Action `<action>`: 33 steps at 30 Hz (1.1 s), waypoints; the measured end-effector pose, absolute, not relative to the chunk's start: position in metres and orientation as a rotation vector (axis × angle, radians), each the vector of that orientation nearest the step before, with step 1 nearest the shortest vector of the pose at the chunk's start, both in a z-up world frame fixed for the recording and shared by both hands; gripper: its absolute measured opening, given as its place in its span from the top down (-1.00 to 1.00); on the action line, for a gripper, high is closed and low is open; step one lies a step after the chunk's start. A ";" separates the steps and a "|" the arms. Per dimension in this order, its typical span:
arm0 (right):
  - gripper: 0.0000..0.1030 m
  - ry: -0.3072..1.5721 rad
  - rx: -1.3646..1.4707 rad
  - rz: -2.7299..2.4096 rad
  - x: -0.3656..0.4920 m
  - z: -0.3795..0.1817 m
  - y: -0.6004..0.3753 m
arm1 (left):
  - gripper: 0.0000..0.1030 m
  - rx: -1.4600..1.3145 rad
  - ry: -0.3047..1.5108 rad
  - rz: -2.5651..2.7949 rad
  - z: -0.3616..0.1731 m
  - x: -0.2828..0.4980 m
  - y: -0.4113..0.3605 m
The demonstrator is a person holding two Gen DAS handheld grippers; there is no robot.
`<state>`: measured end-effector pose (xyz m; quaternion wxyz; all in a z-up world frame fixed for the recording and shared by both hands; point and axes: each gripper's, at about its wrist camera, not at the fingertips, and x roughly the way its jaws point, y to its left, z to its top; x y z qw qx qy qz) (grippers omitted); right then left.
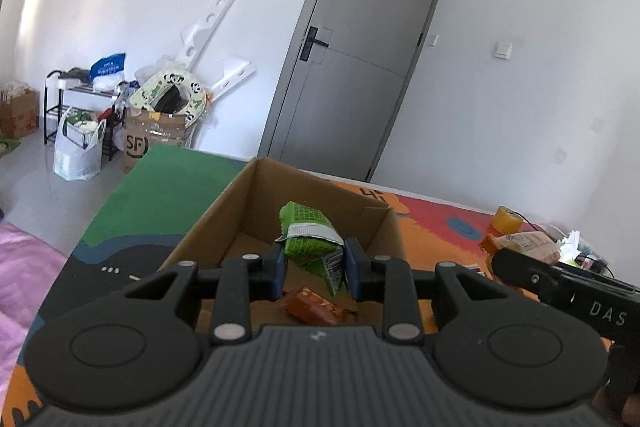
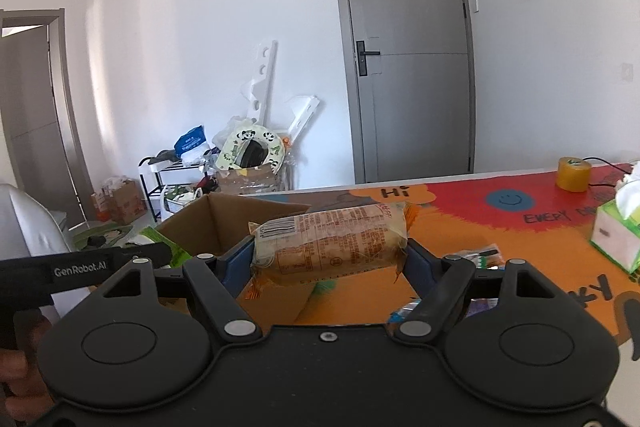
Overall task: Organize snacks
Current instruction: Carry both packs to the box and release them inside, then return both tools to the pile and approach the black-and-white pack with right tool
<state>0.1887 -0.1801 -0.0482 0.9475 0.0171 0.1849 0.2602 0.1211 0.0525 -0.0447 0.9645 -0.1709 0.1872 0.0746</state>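
Left gripper clamps green packet; right gripper "GenRobot.AI" clamps tan barcoded packet; mat reads "Hi".

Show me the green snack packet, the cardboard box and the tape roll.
Green snack packet (image 1: 306,241), left wrist view, its middle.
Cardboard box (image 1: 208,217), left wrist view, left wall.
Tape roll (image 2: 574,174), right wrist view, its side.

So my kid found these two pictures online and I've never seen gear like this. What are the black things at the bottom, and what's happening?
They are hand-held grippers, one per hand, each carrying a camera looking along its fingers. The left gripper holds a green snack packet over a cardboard box, where a reddish-brown packet lies. The right gripper clamps a tan snack pack. The colourful table mat carries a tape roll and a tissue box.
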 end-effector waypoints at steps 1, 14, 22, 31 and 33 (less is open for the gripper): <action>-0.46 0.376 0.035 0.534 0.190 -0.048 -0.178 | 0.44 -0.351 0.380 0.153 -0.045 0.122 0.055; -0.46 0.366 0.018 0.619 0.192 -0.041 -0.134 | -0.07 -0.427 0.366 0.231 -0.043 0.110 0.085; -0.54 0.401 0.050 0.694 0.201 -0.040 -0.121 | -0.27 -0.434 0.354 0.246 -0.034 0.100 0.084; -0.77 0.418 0.078 0.599 0.193 -0.043 -0.153 | -0.64 -0.428 0.353 0.257 -0.033 0.097 0.077; -0.78 0.429 0.078 0.582 0.192 -0.047 -0.162 | -0.74 -0.424 0.353 0.265 -0.032 0.098 0.073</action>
